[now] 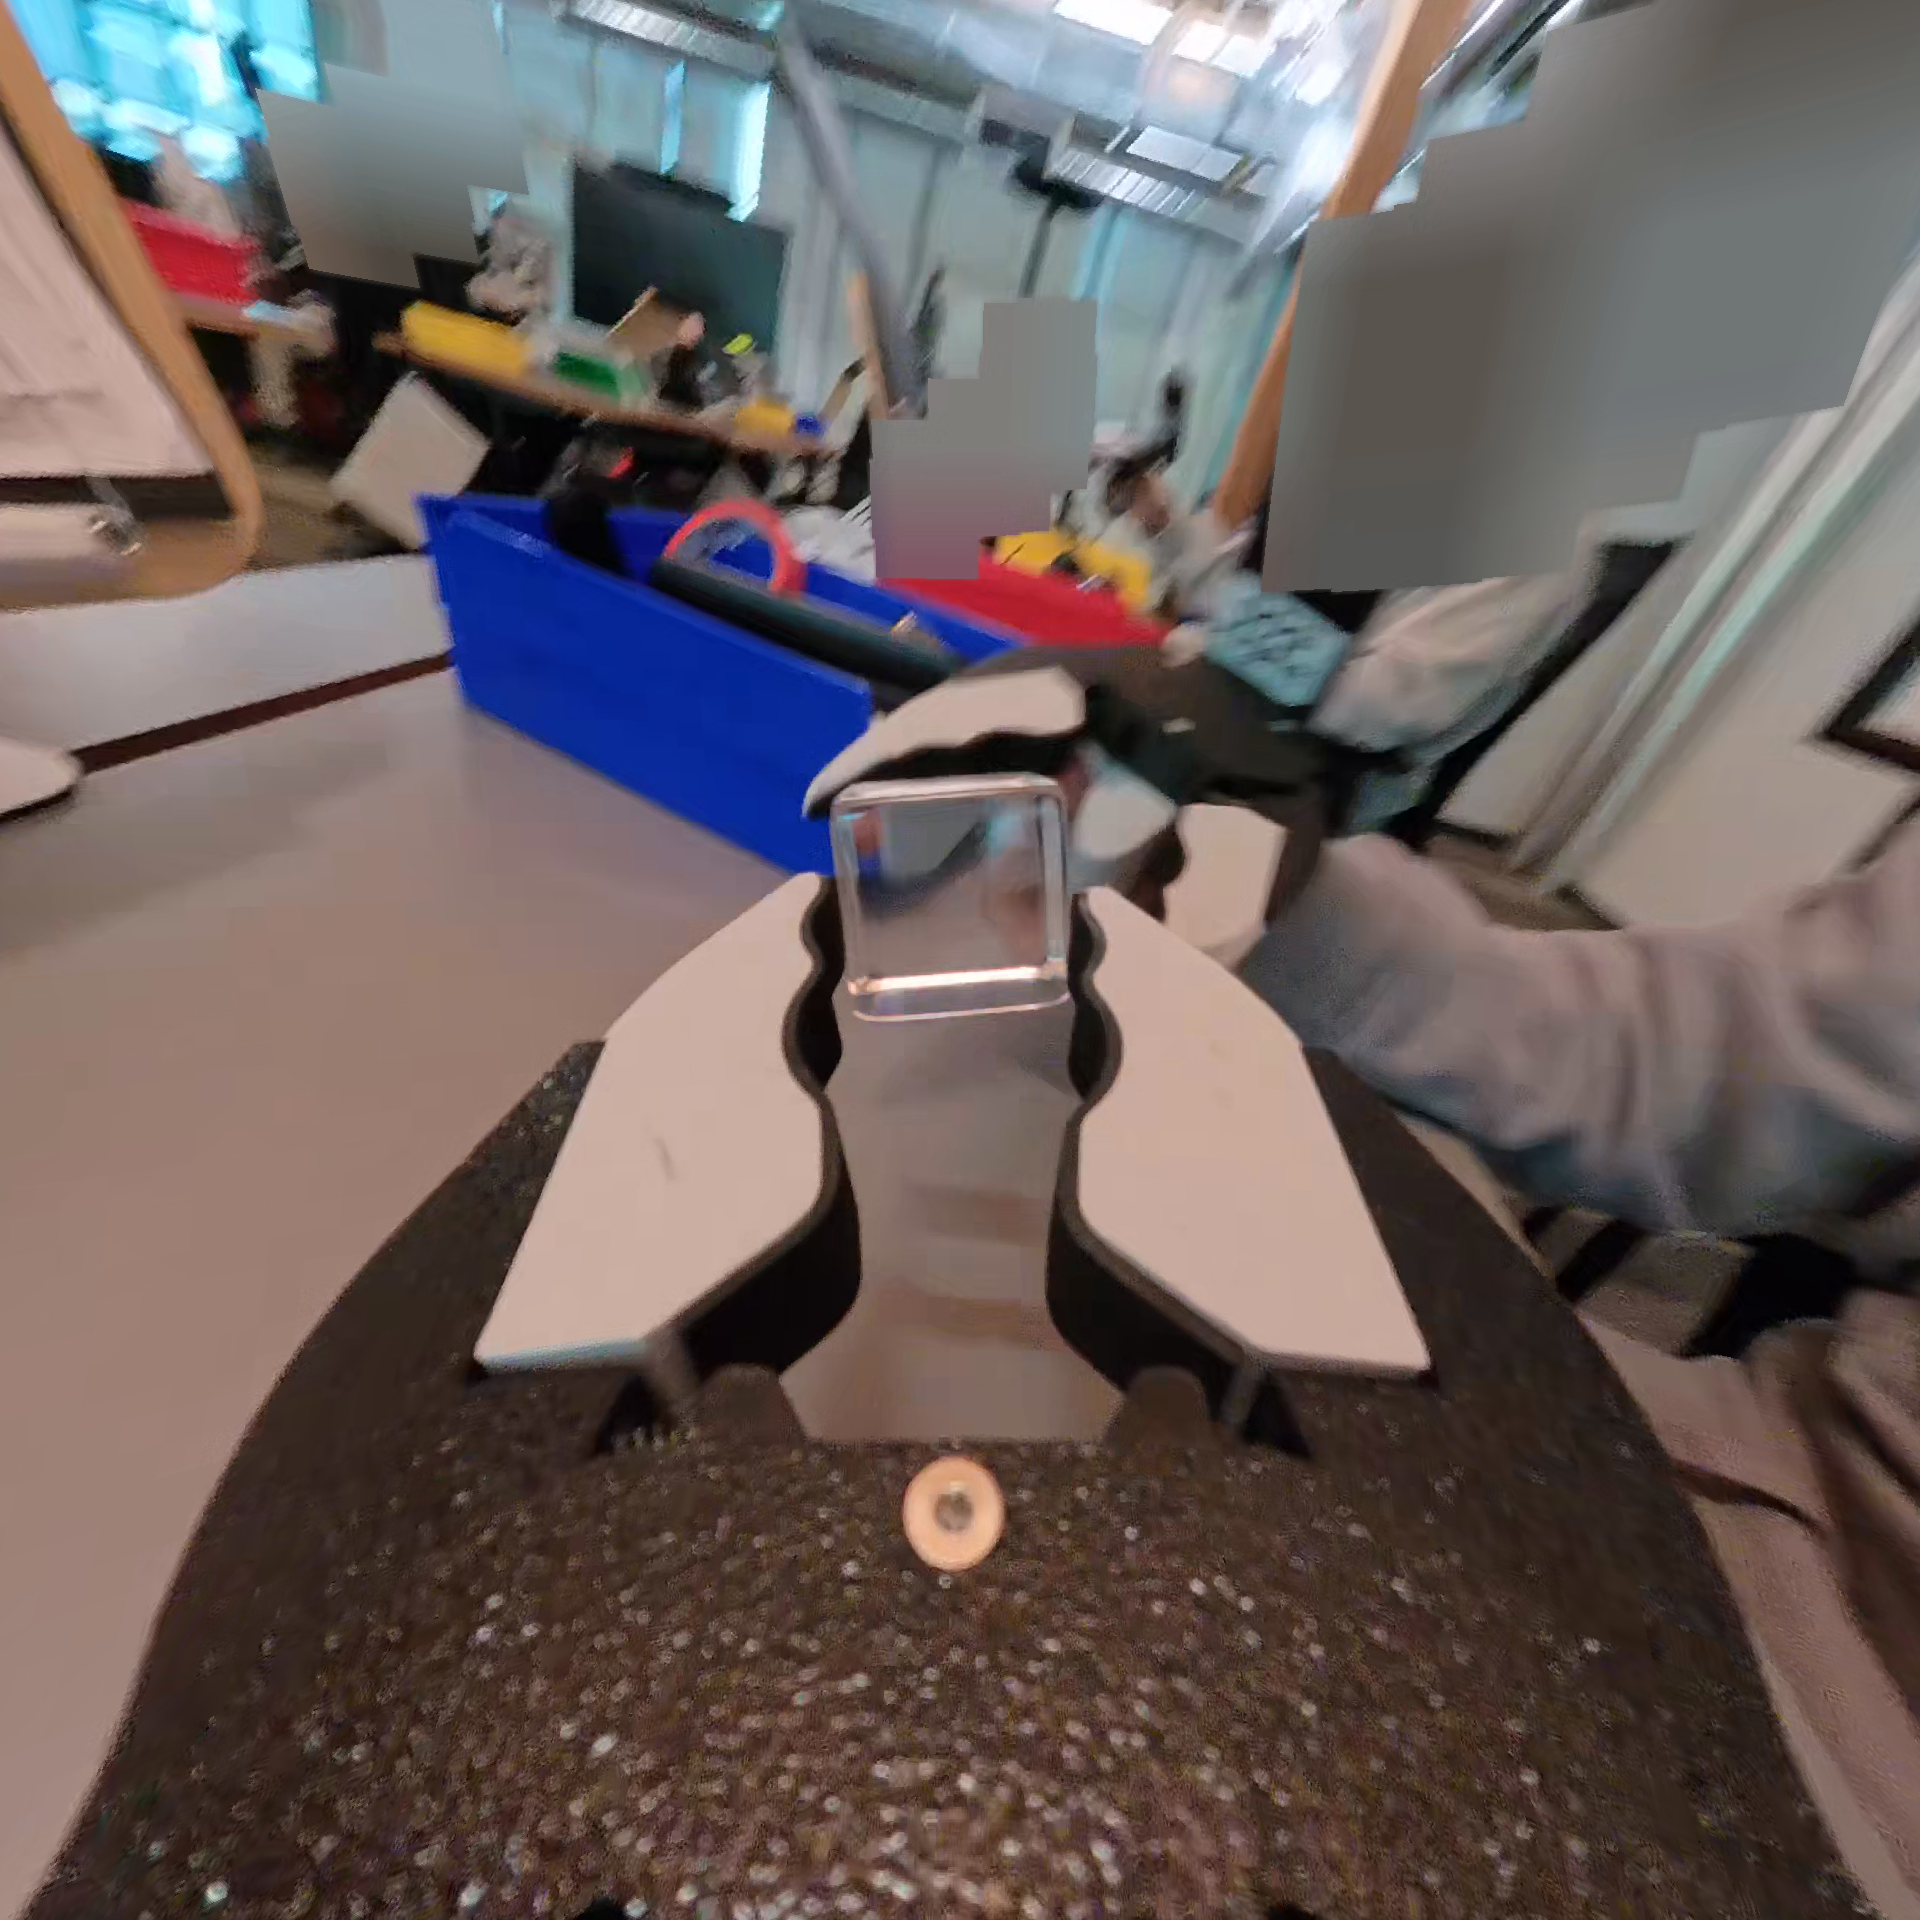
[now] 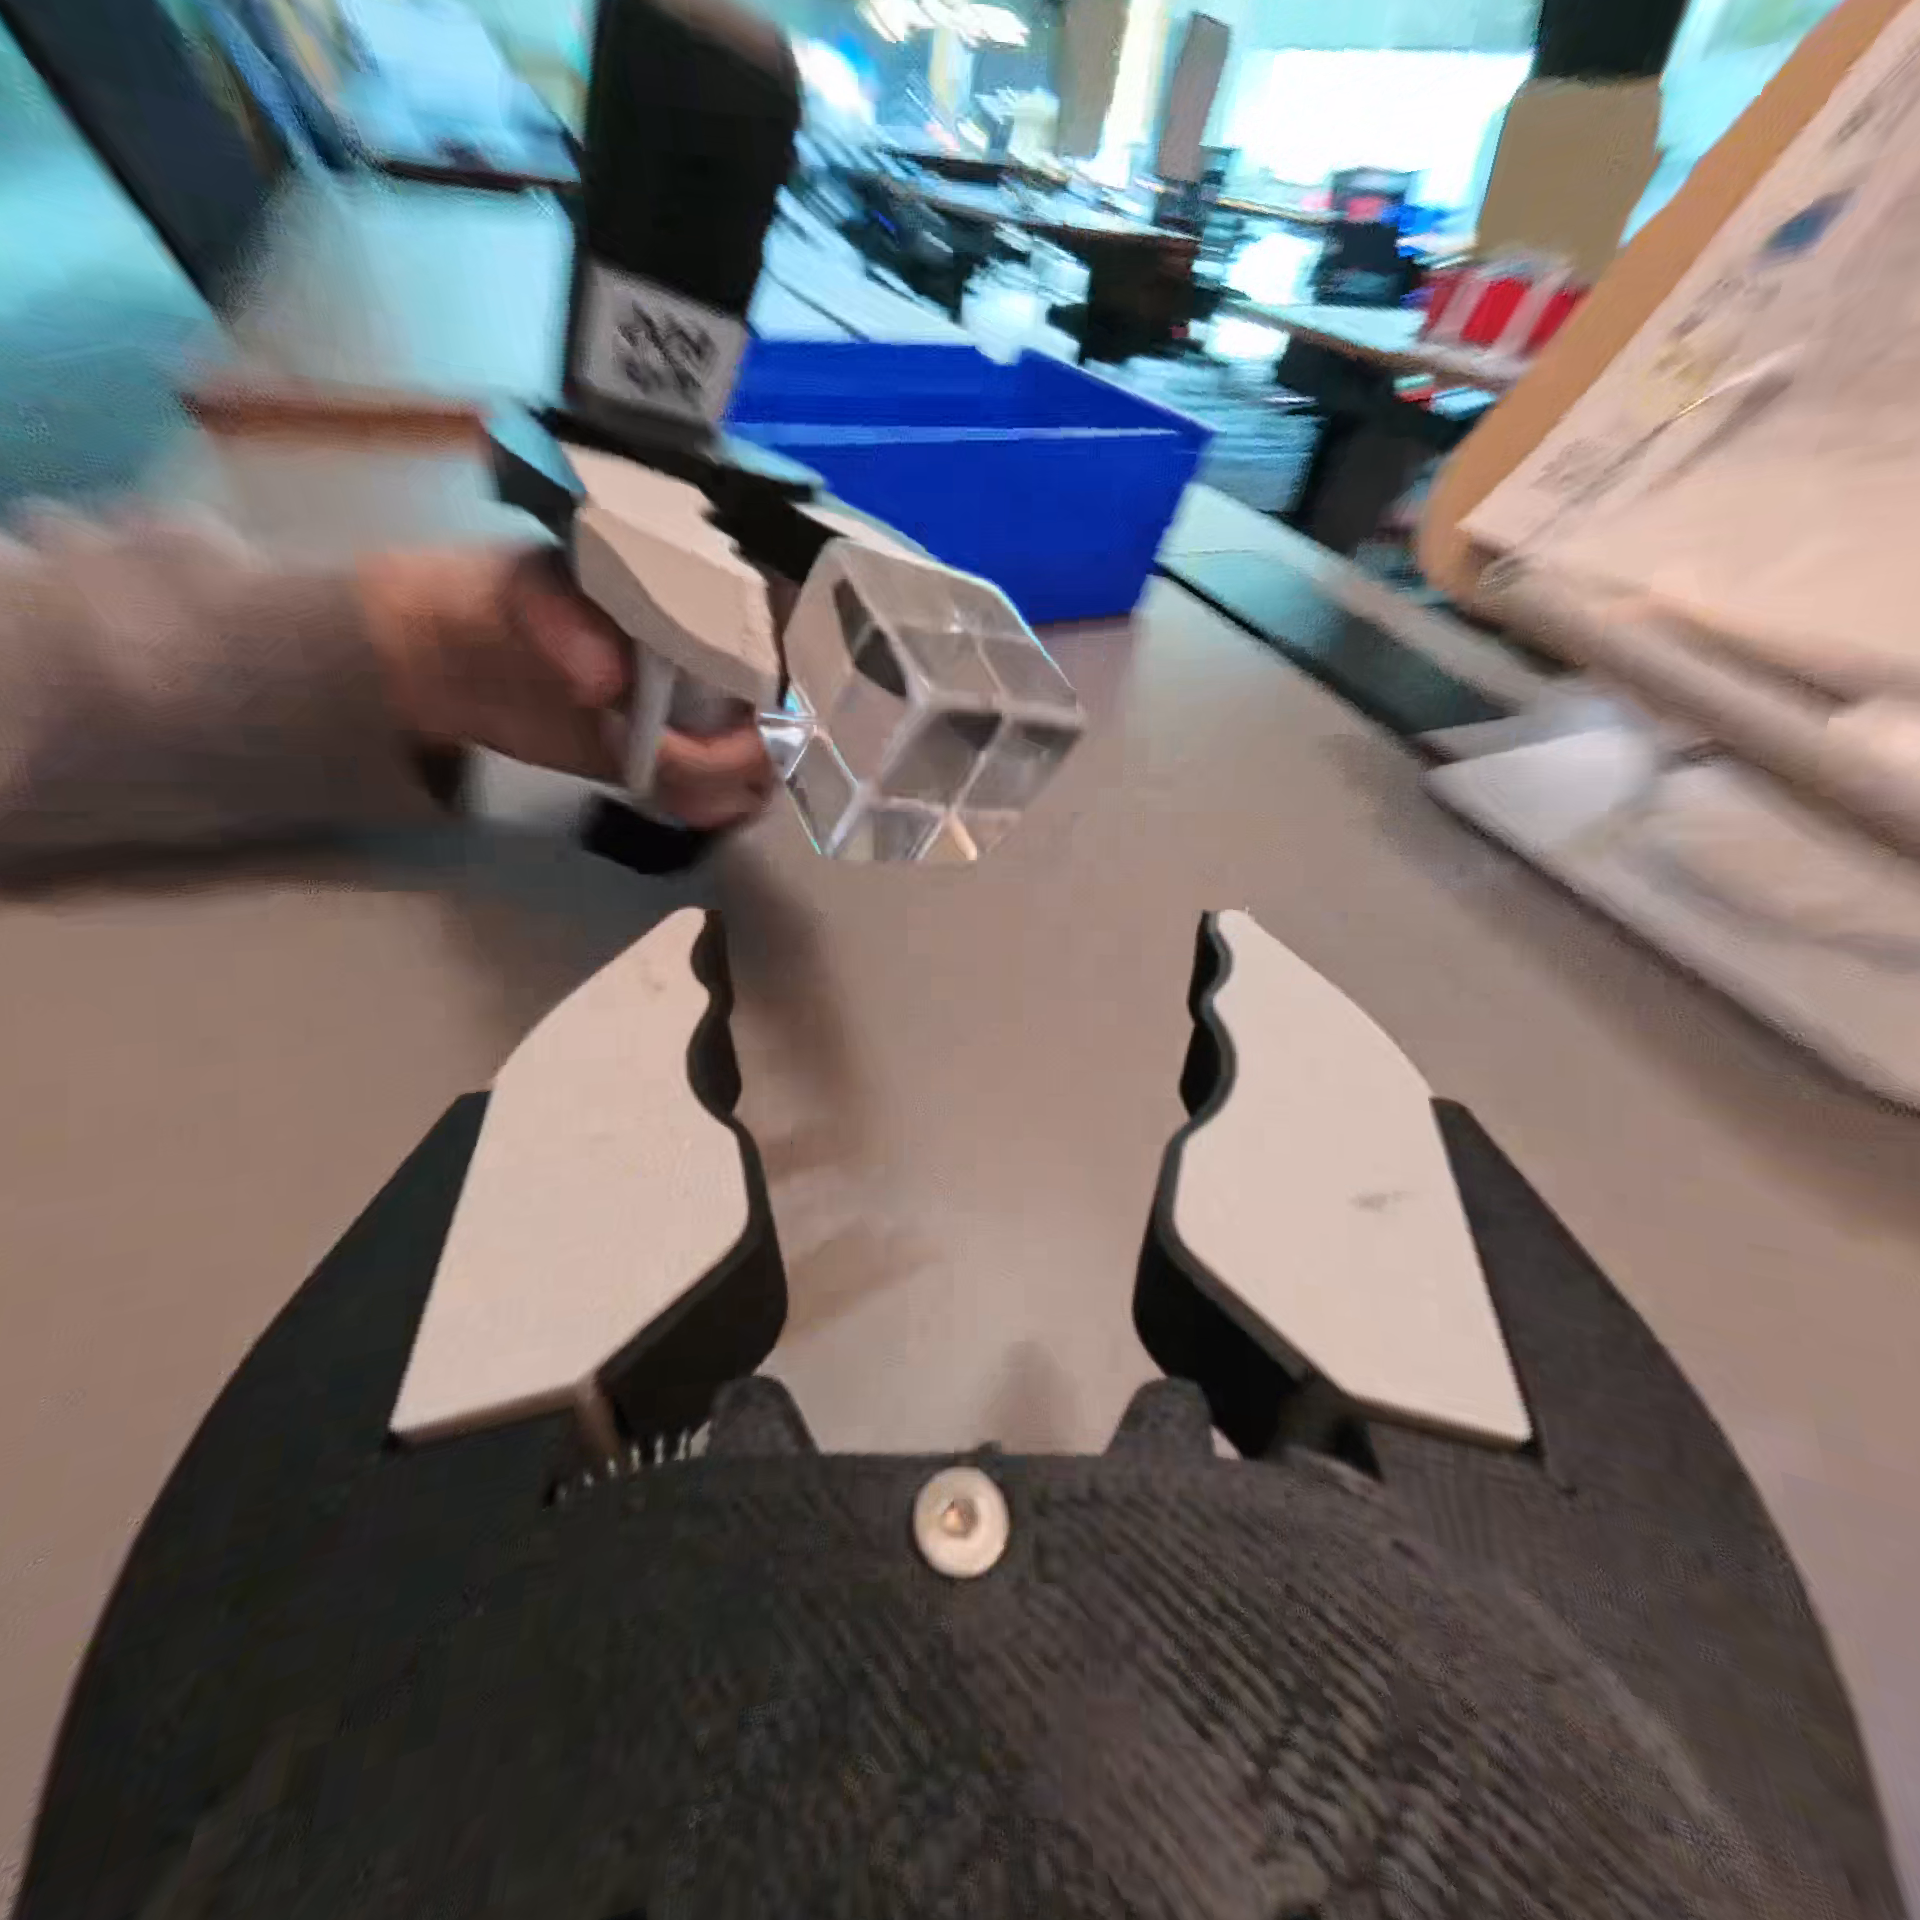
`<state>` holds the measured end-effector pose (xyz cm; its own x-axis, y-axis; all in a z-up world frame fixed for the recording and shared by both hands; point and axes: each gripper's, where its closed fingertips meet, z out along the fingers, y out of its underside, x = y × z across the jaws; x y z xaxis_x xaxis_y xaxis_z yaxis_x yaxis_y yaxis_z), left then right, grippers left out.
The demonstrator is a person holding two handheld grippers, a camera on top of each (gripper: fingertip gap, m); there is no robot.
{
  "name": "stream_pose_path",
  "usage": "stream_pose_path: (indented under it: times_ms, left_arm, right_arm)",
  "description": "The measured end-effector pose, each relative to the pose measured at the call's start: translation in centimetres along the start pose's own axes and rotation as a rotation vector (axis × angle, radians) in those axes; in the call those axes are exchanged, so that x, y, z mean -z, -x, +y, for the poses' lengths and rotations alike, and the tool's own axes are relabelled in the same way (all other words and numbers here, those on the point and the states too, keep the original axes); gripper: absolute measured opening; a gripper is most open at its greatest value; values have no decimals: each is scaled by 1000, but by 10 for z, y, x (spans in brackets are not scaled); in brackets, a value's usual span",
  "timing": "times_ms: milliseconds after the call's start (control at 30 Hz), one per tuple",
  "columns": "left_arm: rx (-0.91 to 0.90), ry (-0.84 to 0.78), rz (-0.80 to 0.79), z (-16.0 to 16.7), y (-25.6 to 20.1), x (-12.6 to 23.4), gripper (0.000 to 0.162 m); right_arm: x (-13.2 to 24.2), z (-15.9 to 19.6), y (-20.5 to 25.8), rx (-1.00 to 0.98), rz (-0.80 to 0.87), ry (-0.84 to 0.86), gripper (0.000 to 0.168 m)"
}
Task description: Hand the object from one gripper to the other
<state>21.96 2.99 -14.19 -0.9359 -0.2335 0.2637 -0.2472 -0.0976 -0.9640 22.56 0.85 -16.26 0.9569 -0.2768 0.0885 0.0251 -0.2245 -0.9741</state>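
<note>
Left wrist view: left tool (image 1: 951, 914) clamped on clear cube (image 1: 948, 891); right tool (image 2: 961, 935) spread apart, empty, above counter (image 2: 1195, 790).

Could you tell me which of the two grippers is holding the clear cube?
The left gripper: it is shut on the clear cube, while the right gripper is open and empty.

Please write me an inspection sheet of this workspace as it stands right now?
Surface: grey table, bare beneath the grippers.
Job's things: clear cube, lifted off the table.
Clutter: blue bin holding a black tube and red ring; cardboard box at the table's right edge.
Grippers: left gripper shut on the cube; right gripper open, its fingers short of the cube.
Cables: nothing seen.
Surroundings: blurred workshop with cluttered benches and a dark monitor.
</note>
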Motion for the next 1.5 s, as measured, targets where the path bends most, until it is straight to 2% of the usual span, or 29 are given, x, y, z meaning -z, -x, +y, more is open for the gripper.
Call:
stream_pose_path:
  times_ms: [67, 167, 300, 333, 533, 700, 967, 1067, 1167, 1233, 1400, 1500]
  left_arm:
    - [17, -46, 79, -9, -7, 8, 41]
    - [-13, -45, 144, -9, -17, 9, 41]
    - [-41, -14, 174, -3, -26, 1, 41]
    - [-44, -9, 175, -1, -27, 0, 41]
    - [-99, -26, 158, -1, -26, 0, 40]
    - [-126, -78, 64, -8, -15, 0, 39]
    - [-222, -128, -65, -17, -7, 0, 40]
    - [-279, -121, -121, -16, -4, -1, 43]
    - [-330, -128, -177, -19, -1, -2, 53]
    - [-455, -122, -255, -21, 3, 0, 59]
    - [-989, -36, -547, -21, 5, -3, 62]
    - [-1133, 17, -692, -19, 6, -11, 59]
  right_arm:
    - [6, -13, 11, -185, -164, -116, 72]
    - [8, -28, 17, -339, -256, -233, 61]
    - [1, -27, 27, -336, -275, -232, 54]
    - [-1, -25, 29, -313, -274, -227, 43]
    - [-2, -26, 29, -240, -241, -232, 42]
    - [-4, -28, 18, -237, -152, -262, 42]
    - [-9, -30, 11, -401, -142, -342, 42]
    - [-12, -28, 8, -401, -102, -340, 42]
    - [-12, -28, 3, -476, -97, -363, 42]
    - [-7, -33, -4, -618, -121, -446, 42]
    - [-2, -36, -11, -933, -235, -573, 42]
    - [-2, -41, -9, -1036, -286, -678, 42]
